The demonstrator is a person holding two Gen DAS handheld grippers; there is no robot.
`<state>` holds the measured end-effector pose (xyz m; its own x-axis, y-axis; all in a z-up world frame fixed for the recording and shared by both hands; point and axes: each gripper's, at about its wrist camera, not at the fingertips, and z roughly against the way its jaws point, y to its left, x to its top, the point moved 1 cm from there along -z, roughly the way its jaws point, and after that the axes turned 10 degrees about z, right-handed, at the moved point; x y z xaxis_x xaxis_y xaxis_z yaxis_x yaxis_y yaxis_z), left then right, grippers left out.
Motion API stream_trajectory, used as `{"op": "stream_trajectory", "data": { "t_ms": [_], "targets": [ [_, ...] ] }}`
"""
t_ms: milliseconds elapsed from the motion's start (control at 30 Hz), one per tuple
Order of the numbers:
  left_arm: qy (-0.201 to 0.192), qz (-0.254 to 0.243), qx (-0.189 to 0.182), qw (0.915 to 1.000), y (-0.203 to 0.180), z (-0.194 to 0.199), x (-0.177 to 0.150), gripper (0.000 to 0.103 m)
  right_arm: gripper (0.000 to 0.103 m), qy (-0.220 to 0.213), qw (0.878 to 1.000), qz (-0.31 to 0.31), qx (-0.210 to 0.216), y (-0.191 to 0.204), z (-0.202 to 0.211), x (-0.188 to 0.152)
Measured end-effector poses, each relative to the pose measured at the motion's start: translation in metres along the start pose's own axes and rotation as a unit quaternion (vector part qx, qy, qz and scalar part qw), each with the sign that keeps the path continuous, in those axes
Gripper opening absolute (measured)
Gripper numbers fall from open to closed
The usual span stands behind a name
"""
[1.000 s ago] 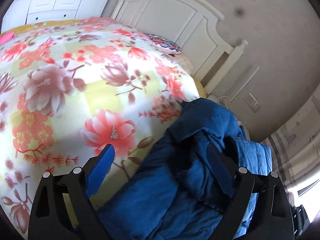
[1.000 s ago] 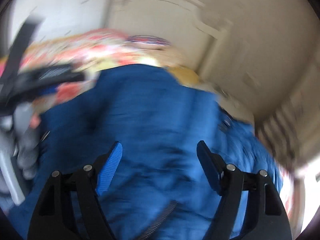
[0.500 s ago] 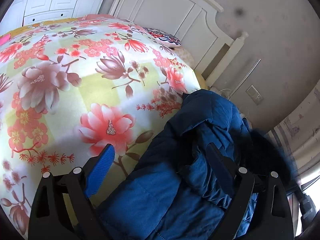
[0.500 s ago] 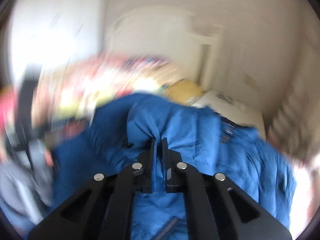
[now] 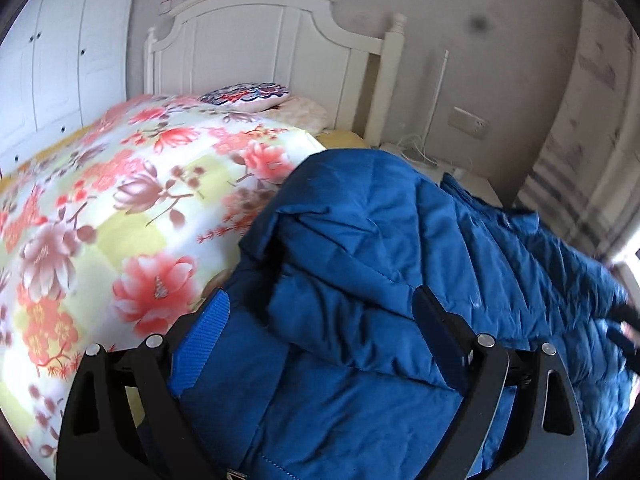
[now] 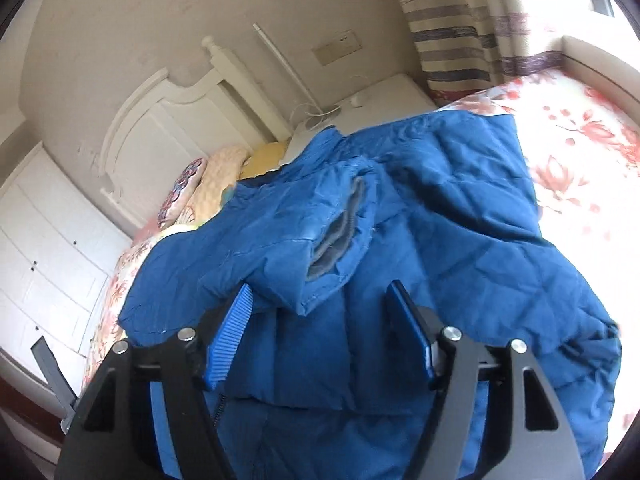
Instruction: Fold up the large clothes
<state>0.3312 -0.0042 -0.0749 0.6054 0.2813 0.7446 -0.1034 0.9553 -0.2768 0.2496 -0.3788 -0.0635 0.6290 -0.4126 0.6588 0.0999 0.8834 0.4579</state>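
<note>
A large blue quilted jacket (image 5: 380, 264) lies crumpled on the floral bed cover (image 5: 120, 208), near the bed's right side. In the right wrist view the jacket (image 6: 440, 240) shows a sleeve laid across it, its grey-lined cuff (image 6: 336, 236) facing up. My left gripper (image 5: 320, 320) is open just above the jacket, holding nothing. My right gripper (image 6: 320, 312) is open, its jaws either side of the sleeve end, not gripping it.
A white headboard (image 5: 260, 48) and pillows (image 5: 248, 94) stand at the bed's far end. A white nightstand (image 6: 384, 92) with cables sits beside the bed, under a wall socket (image 6: 336, 46). A striped curtain (image 6: 452, 24) hangs to the right. White wardrobe doors (image 5: 60, 64) stand at left.
My right gripper was shut on a fold of the jacket half a second ago; it has let go and now stands open. The sleeve now lies across the jacket. The left view has swung.
</note>
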Motion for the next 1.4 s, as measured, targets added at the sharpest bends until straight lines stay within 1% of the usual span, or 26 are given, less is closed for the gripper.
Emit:
{"op": "stream_trajectory", "data": {
  "t_ms": [133,233,300,367,433,467,533,633,667,700,733,767,800,833,900,1000,1033,1067,1100,1167,1200,1267,1300,1333,1367,1400],
  "targets": [
    [0.008,0.012,-0.005,0.9999,0.004,-0.002,0.001,0.089,0.069,0.004,0.996,-0.066,0.051,-0.011,-0.016,0.011],
    [0.015,0.025,-0.008,0.9995,0.009,-0.005,0.002,0.089,0.070,-0.005,0.987,-0.125,0.099,-0.014,-0.016,0.010],
    [0.014,0.029,-0.009,0.9994,0.010,-0.005,0.002,0.089,0.085,-0.016,0.980,-0.157,0.124,-0.016,-0.009,0.003],
    [0.013,0.027,-0.008,0.9995,0.009,-0.005,0.001,0.089,0.087,-0.027,0.969,-0.197,0.147,-0.020,-0.001,-0.005],
    [0.011,0.026,-0.008,0.9996,0.009,-0.004,0.001,0.089,0.087,-0.029,0.965,-0.208,0.159,-0.019,0.006,-0.013],
    [0.011,0.025,-0.008,0.9996,0.008,-0.004,0.001,0.089,0.087,-0.030,0.965,-0.207,0.158,-0.018,0.009,-0.016],
    [0.012,0.024,-0.007,0.9996,0.008,-0.004,0.001,0.089,0.087,-0.017,0.971,-0.194,0.137,-0.010,0.006,-0.015],
    [0.010,0.024,-0.008,0.9996,0.008,-0.003,0.001,0.089,0.086,-0.003,0.978,-0.179,0.103,-0.004,-0.010,-0.010],
    [0.011,0.024,-0.009,0.9996,0.008,-0.004,0.001,0.089,0.080,0.002,0.982,-0.169,0.083,-0.001,-0.020,-0.005],
    [0.011,0.024,-0.010,0.9996,0.008,-0.004,0.001,0.089,0.060,0.005,0.984,-0.163,0.069,-0.001,-0.025,-0.004],
    [0.011,0.024,-0.011,0.9996,0.008,-0.004,0.002,0.089,0.049,0.011,0.987,-0.154,0.044,0.001,-0.033,-0.002],
    [0.012,0.026,-0.012,0.9995,0.009,-0.005,0.002,0.089,0.029,0.014,0.989,-0.143,0.034,0.004,-0.037,0.001],
    [0.013,0.029,-0.013,0.9994,0.010,-0.005,0.002,0.089,0.022,0.010,0.991,-0.125,0.040,0.011,-0.038,0.003],
    [0.012,0.030,-0.014,0.9994,0.011,-0.005,0.002,0.089,0.021,-0.005,0.993,-0.110,0.042,0.017,-0.031,0.003],
    [0.011,0.034,-0.015,0.9992,0.012,-0.005,0.003,0.089,0.019,-0.051,0.997,-0.041,0.047,0.042,-0.003,0.008],
    [0.006,0.042,-0.016,0.9990,0.016,-0.002,0.004,0.089,0.019,-0.097,0.993,0.049,0.044,0.064,0.039,0.005],
    [0.005,0.043,-0.018,0.9989,0.016,-0.001,0.003,0.089,0.019,-0.100,0.992,0.063,0.043,0.066,0.046,0.003],
    [0.003,0.045,-0.019,0.9988,0.017,0.000,0.004,0.089,0.019,-0.099,0.991,0.079,0.038,0.063,0.056,-0.002],
    [0.003,0.044,-0.018,0.9989,0.016,0.000,0.003,0.089,0.019,-0.093,0.992,0.079,0.031,0.058,0.057,-0.004],
    [0.003,0.039,-0.016,0.9991,0.015,0.000,0.003,0.089,0.021,-0.036,0.997,0.066,0.004,0.037,0.046,-0.016],
    [0.002,0.036,-0.015,0.9992,0.014,0.000,0.003,0.089,0.027,0.003,0.999,0.049,-0.001,0.024,0.035,-0.023],
    [0.002,0.035,-0.015,0.9993,0.014,0.001,0.002,0.089,0.039,0.067,0.998,0.016,-0.014,0.000,0.016,-0.042],
    [0.002,0.036,-0.014,0.9992,0.013,0.001,0.002,0.089,0.045,0.062,0.998,0.001,0.000,-0.006,0.016,-0.045],
    [0.003,0.038,-0.014,0.9992,0.014,0.000,0.002,0.089,0.049,0.057,0.998,-0.002,0.000,-0.006,0.020,-0.046],
    [0.003,0.040,-0.014,0.9991,0.015,0.001,0.002,0.089,0.051,0.049,0.999,0.001,-0.017,-0.003,0.028,-0.043],
    [0.003,0.041,-0.014,0.9990,0.015,0.000,0.002,0.089,0.051,0.012,0.998,0.010,-0.055,0.003,0.046,-0.036]
  ]
}}
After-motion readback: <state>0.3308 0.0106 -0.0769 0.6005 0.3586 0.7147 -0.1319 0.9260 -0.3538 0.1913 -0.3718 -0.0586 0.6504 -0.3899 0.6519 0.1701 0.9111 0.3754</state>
